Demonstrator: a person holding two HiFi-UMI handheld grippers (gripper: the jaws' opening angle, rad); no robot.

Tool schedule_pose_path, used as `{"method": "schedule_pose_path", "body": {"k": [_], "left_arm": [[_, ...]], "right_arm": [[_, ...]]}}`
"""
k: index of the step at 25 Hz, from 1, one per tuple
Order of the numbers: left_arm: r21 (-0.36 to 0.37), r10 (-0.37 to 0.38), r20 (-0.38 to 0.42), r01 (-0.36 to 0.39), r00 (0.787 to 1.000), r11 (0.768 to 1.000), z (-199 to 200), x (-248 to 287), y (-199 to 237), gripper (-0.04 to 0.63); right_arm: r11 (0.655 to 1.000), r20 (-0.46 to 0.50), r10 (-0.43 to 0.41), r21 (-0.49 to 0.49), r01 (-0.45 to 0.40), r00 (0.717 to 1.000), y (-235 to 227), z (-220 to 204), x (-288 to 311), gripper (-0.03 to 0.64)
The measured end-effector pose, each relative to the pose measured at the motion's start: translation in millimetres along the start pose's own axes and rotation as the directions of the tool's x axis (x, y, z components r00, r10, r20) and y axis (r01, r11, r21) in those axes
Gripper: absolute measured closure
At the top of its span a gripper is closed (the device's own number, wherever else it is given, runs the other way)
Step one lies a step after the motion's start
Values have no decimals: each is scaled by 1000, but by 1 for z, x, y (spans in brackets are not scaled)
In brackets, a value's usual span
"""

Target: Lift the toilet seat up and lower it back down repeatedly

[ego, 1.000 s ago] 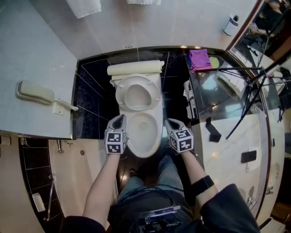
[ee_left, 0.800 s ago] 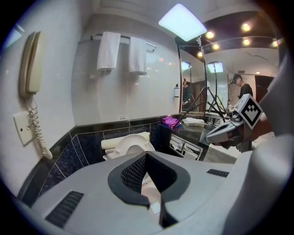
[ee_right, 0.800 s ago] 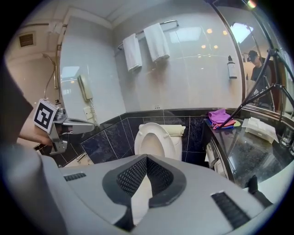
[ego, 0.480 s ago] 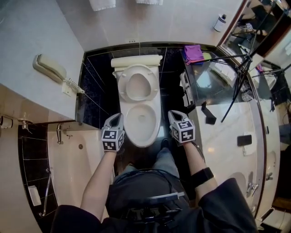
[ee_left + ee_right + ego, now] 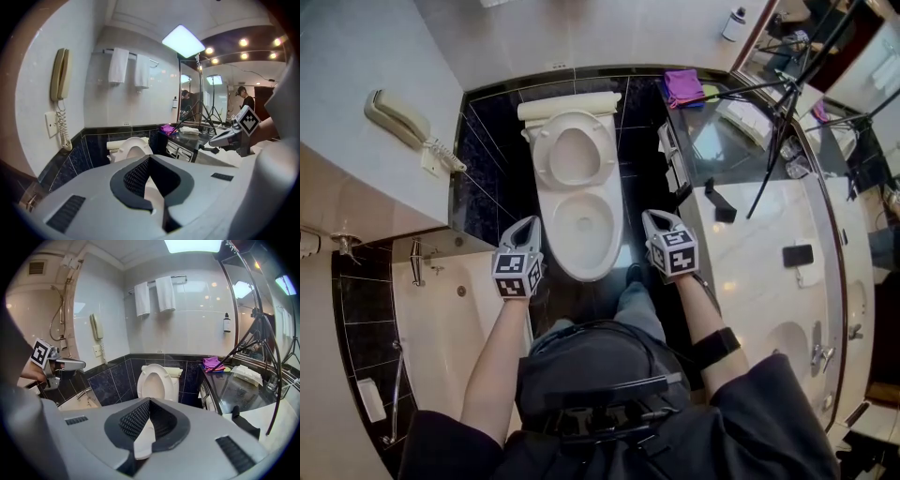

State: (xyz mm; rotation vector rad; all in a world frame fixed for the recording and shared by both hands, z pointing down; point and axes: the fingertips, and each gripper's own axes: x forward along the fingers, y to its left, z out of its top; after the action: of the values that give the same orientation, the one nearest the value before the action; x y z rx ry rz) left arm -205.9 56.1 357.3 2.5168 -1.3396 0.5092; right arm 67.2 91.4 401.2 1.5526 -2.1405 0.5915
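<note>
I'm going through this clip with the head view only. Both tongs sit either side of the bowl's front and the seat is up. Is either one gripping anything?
Observer: No. The left gripper view shows the left tongs shut with nothing between them.
Operator: And the right?
Observer: The right tongs are shut and empty too. They point at the raised toilet seat without touching it.
Operator: What is on the wall above the toilet? My view cuts it off.
Observer: Two white towels hang side by side on a rail.
</note>
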Motion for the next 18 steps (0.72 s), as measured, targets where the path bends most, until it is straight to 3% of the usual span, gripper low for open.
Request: {"method": "schedule_pose_path", "body": {"k": [18], "left_arm": [[10,7,-5,-7,1000,1000,-5,-9,-5,595]], "right_arm": [[999,-8,-17,50,17,1000,-3,-24,-10,600]]}}
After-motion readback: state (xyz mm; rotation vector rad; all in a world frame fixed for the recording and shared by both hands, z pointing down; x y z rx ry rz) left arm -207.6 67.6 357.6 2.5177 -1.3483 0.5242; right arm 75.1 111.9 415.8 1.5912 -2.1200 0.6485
